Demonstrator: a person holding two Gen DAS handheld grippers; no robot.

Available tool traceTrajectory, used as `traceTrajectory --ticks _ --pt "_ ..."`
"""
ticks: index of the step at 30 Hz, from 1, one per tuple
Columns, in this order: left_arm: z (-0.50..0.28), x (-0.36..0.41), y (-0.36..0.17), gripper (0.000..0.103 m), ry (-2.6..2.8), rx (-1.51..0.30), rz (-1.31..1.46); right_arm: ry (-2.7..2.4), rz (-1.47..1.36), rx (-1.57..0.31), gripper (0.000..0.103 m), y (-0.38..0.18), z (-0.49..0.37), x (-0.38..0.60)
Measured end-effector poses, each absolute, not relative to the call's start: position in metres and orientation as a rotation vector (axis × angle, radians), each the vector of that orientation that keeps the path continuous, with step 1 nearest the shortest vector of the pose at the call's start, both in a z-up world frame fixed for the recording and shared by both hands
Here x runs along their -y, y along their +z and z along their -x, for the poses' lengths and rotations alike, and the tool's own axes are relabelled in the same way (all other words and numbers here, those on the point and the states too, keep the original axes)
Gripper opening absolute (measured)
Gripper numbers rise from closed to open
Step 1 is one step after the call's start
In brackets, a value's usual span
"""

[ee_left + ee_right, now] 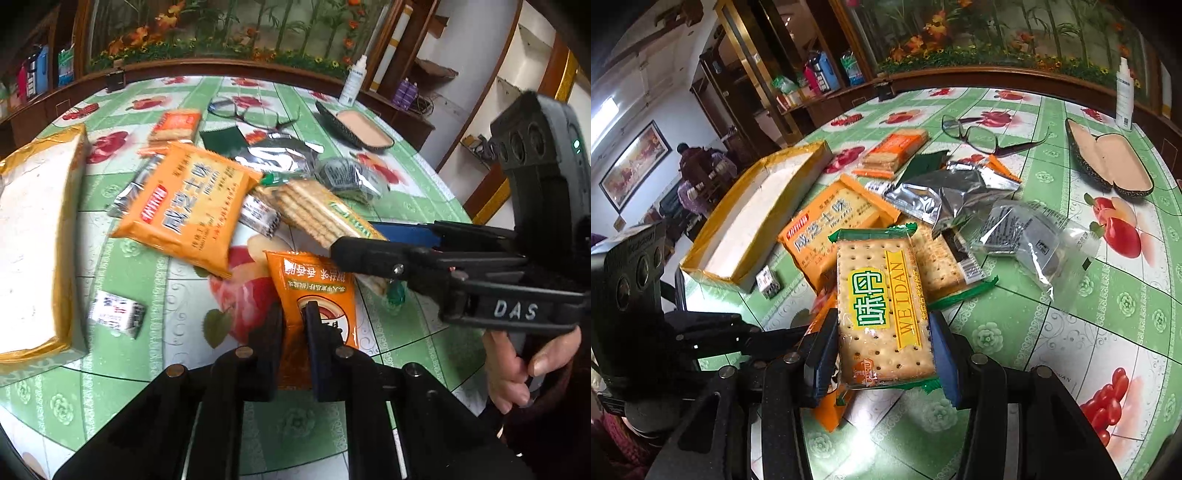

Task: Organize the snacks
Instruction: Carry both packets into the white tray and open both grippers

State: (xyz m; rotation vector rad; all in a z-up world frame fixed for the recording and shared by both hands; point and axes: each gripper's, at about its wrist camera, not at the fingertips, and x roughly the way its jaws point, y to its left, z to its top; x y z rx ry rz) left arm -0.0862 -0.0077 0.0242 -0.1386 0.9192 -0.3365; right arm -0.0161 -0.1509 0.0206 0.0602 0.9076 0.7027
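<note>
Black-framed, the left hand-held gripper [291,332] stands with its jaws together on the near end of a small orange snack packet [314,291], pinching the thin wrapper edge so the packet can be lifted clear of the counter [122,387]. The right hand-held gripper [882,354] is clamped across the width of a green-and-yellow cracker pack [882,306], pads on its two long sides, which holds the stiff stack level above the pile. Beyond both, the remaining snacks lie in a loose heap mid-counter: a large orange biscuit pack [192,218], silver foil wrappers [945,199] and small wrapped candies [116,314]. A shallow yellow-edged cardboard box [37,240] sits open at the left, probably the destination for sorted items. Spectacles [247,112] and their open case [354,125] lie at the far side.
</note>
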Motion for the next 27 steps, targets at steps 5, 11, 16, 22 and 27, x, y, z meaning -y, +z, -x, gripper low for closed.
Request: traceTrajectory --ticks 5,11,16,22,27 --pt "0.094 -0.013 0.041 0.012 -0.317 -0.869 0.175 0.702 -0.099 -0.855 0.051 0.030 0.017 0.159" --pt "0.104 -0.053 0.063 0.012 -0.264 -0.798 0.221 0.724 -0.094 -0.791 0.051 0.040 0.023 0.156" --pt "0.111 -0.106 0.081 0.012 -0.162 -0.741 0.275 0.787 -0.114 -0.793 0.051 0.045 0.028 0.142" --pt "0.118 -0.164 0.086 0.012 -0.020 -0.694 0.327 0.881 -0.098 -0.861 0.051 0.050 0.029 0.102" --pt "0.118 -0.193 0.074 0.012 0.108 -0.693 0.313 0.951 -0.054 -0.866 0.052 0.065 0.031 0.049"
